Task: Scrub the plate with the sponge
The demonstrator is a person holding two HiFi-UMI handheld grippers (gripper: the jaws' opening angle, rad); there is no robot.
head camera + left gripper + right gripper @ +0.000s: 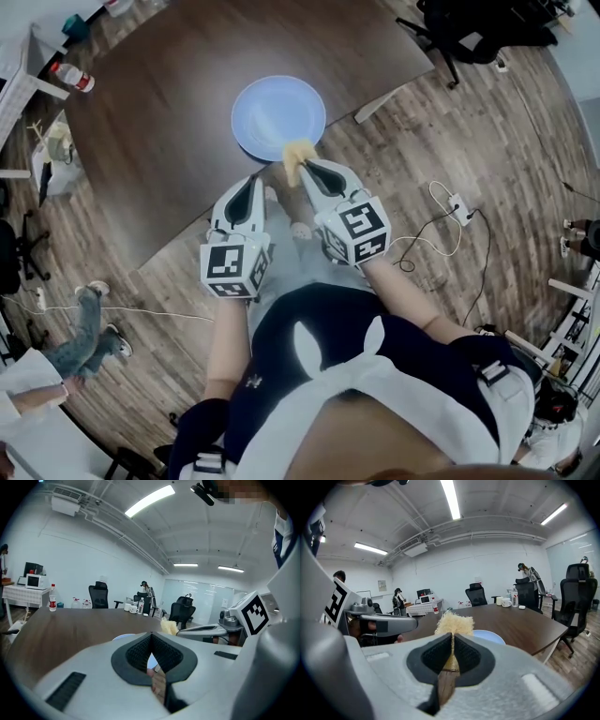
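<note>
1. The fingers (468, 656) of the right gripper (305, 172) squeeze the yellow sponge (452, 620). A tight hold will help.
2. The fingers (136, 652) of the left gripper (248, 187) are closed on nothing.
3. The sponge is at the near edge of the blue plate (278, 117).
4. The plate lies close to the near edge of the brown surface (159, 112). Soft, flat circles should stop it sliding off.
</note>
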